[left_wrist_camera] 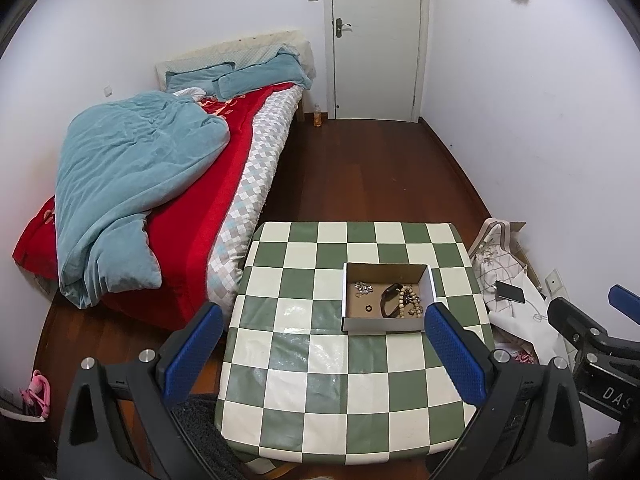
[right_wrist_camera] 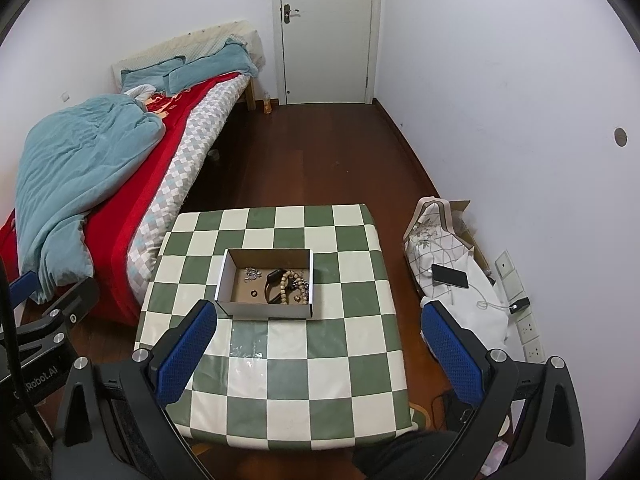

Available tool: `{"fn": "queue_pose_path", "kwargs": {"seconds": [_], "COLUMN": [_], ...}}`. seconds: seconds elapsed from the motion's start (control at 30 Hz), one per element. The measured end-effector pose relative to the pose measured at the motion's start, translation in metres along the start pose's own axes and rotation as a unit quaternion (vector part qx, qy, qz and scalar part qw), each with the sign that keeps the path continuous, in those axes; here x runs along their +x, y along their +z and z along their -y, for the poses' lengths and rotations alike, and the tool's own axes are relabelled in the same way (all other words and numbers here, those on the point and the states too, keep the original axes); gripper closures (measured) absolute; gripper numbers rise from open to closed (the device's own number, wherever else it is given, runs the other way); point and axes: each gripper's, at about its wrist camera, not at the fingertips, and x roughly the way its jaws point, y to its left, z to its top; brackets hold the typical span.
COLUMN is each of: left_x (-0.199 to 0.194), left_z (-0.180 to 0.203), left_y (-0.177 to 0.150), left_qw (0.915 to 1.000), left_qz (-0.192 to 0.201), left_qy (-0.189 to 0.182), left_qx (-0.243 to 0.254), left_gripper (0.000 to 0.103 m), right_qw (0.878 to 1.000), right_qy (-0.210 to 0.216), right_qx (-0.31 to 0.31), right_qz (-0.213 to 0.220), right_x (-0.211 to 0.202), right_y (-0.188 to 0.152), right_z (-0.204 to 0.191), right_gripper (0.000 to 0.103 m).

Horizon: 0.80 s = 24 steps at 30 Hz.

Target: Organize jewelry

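A shallow cardboard box (left_wrist_camera: 345, 300) stands on a green and white checkered table (left_wrist_camera: 304, 364). It holds a black watch band (left_wrist_camera: 389, 300), a wooden bead bracelet (left_wrist_camera: 414, 300), a small black ring (left_wrist_camera: 368, 308) and a little silver chain pile (left_wrist_camera: 363, 288). The box (right_wrist_camera: 222, 280), band (right_wrist_camera: 272, 286) and beads (right_wrist_camera: 286, 286) also show in the right wrist view. My left gripper (left_wrist_camera: 322, 324) is open and empty, above the table in front of the box. My right gripper (right_wrist_camera: 320, 318) is open and empty, to the right of the left one.
A bed (left_wrist_camera: 224, 160) with a red cover and a blue quilt (left_wrist_camera: 132, 184) stands left of the table. A white bag with a phone (right_wrist_camera: 450, 276) lies on the floor at the right, by wall sockets (right_wrist_camera: 528, 328). A closed white door (left_wrist_camera: 376, 40) is at the back.
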Motion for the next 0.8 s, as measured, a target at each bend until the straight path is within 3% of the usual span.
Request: {"fn": "queue_pose_path", "kwargs": {"seconds": [0.8], "left_x": [-0.013], "left_z": [0.002], "left_y": [0.002], "left_qw": [0.9997], "left_qz": [0.021], "left_qy": [0.01], "left_qx": [0.006], "left_gripper": [0.0], "right_qw": [1.0], "right_qy": [0.008], "right_qx": [-0.001], "right_qz": [0.008], "right_x": [-0.009], "right_y": [-0.003], "right_z": [0.0], "right_gripper": [0.0]}}
